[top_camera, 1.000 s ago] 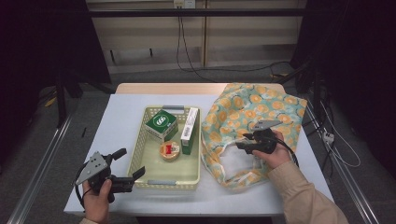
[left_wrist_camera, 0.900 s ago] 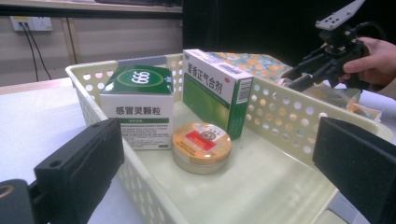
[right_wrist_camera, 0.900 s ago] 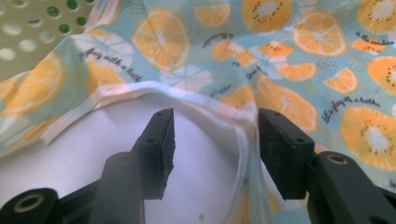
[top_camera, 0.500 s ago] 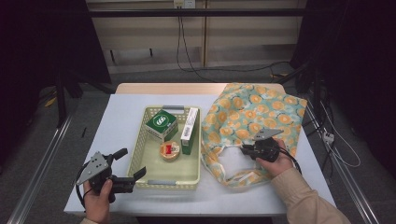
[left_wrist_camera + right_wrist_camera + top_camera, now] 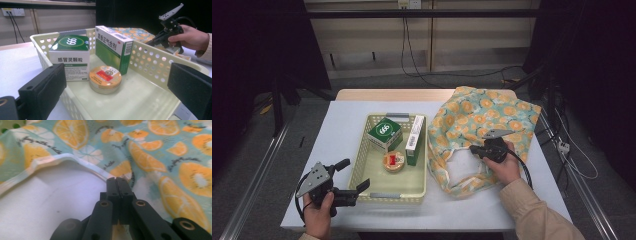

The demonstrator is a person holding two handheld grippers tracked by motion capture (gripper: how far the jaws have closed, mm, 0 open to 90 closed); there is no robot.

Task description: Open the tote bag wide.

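Right gripper (image 5: pixel 477 150) is seen with its 2 jaws pressed together at the hem of the fruit-print tote bag (image 5: pixel 482 125); in the right gripper view the jaw tips meet at the white-lined edge of the bag mouth (image 5: pixel 75 161), and whether any fabric is pinched between them cannot be told. Left gripper (image 5: pixel 354 177) is held with its jaws spread wide, grasping nothing, just at the near left corner of the pale yellow basket (image 5: pixel 387 192). The bag is laid flat on the white table (image 5: pixel 337 130), to the right of the basket and touching its right wall. Its long axis runs from the far right toward the near middle, with the mouth and handle loop (image 5: pixel 462 172) pointing toward the person. Progress is judged to be early: the bag mouth is not yet lifted open, and all 3 items, the green 999 box (image 5: pixel 384 132), the tall green-and-white box (image 5: pixel 414 140) and the round tin (image 5: pixel 393 161), are in the basket. Opening the bag and transferring the 3 items are judged to remain.
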